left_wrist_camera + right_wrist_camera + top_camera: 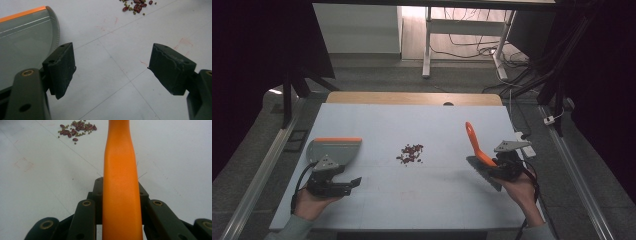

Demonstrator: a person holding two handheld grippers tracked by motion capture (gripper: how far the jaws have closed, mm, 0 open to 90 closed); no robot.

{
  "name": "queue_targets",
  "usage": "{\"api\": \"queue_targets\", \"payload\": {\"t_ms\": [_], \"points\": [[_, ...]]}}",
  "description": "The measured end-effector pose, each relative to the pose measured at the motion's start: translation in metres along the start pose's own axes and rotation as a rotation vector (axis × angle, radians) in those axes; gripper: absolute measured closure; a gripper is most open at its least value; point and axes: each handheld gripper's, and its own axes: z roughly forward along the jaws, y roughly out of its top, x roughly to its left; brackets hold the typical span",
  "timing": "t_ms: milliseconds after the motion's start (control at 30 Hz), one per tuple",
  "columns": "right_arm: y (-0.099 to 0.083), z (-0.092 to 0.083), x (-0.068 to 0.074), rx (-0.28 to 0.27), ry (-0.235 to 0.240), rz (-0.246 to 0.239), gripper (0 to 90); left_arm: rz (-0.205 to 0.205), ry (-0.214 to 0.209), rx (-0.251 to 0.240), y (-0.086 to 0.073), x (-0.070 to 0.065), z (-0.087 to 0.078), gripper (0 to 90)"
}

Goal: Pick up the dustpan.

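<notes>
right gripper [501, 167] is clamped on the orange plastic handle of a small brush [121, 182], grey bristle head down near the table, handle sticking up and away toward the far edge. in the right gripper view the handle runs straight up between the black jaws, looks centred. left gripper [112, 65] is spread wide w/ nothing between the pads, sitting just beside the grey plastic dustpan with orange front lip [333, 149], not on it.

scattered pile of dark red beans and small green ones [411, 152] lies mid-table on the pale blue board [377, 200], well apart from both brush and pan.

risks, imo: pan isn't held, so a sweep could shove it away or push beans under the lip. smooth tapered handle could twist in the grip. hard stroke flicks round beans off the board.
</notes>
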Motion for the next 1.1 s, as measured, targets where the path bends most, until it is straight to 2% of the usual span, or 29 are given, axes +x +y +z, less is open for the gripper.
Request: {"api": "queue_targets", "payload": {"t_ms": [700, 833, 967, 1100], "points": [[-0.002, 0.001, -0.001, -0.016, -0.015, 0.002, 70.8, 0.001, -0.004, 0.004, 0.003, -0.001, -0.005, 21.6], [-0.002, 0.000, -0.002, -0.020, -0.015, 0.002, 70.8, -0.001, 0.012, 0.009, 0.007, -0.001, -0.005, 21.8], [-0.002, -0.002, -0.005, -0.038, -0.003, 0.000, 70.8, -0.023, 0.026, 0.002, 0.014, -0.003, -0.006, 21.7], [-0.003, -0.004, -0.007, -0.041, -0.004, 0.005, 70.7, -0.031, 0.034, 0.028, 0.019, -0.007, -0.006, 21.7]]}}
